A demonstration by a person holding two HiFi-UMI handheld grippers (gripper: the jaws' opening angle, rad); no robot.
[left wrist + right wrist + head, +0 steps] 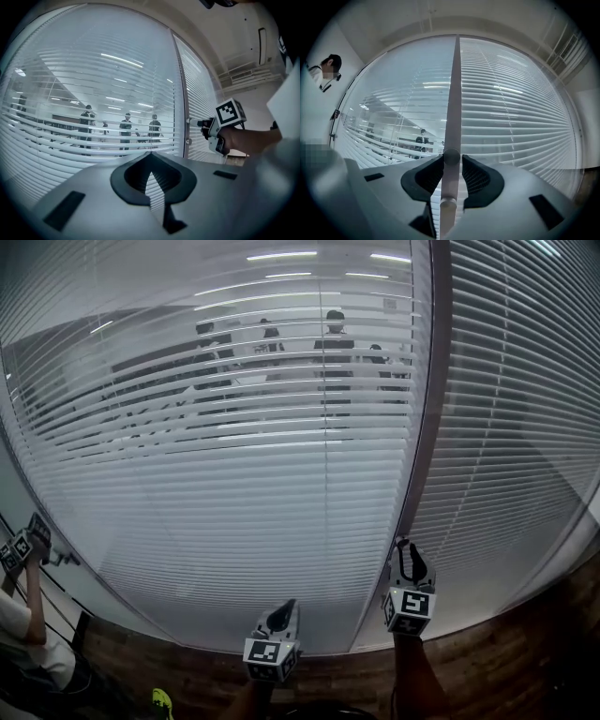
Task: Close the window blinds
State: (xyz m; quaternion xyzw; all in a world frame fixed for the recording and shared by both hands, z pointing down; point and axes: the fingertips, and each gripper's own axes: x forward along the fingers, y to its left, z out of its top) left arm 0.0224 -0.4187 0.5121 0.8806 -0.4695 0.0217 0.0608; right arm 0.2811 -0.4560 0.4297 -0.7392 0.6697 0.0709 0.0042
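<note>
Office window, blinds hanging with slats tilted open. Light, stiff, slick wand sits between the right gripper's open jaws, unclamped I think. The left gripper is closed, empty. Pinch the wand firmly.

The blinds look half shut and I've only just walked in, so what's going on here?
A person holds a gripper in each hand, facing them. The right tongs stand open around a round knob on the post between two panes. The left tongs are shut and empty. The right pane's blinds look closed; the left pane's blinds show people through the slats.
</note>
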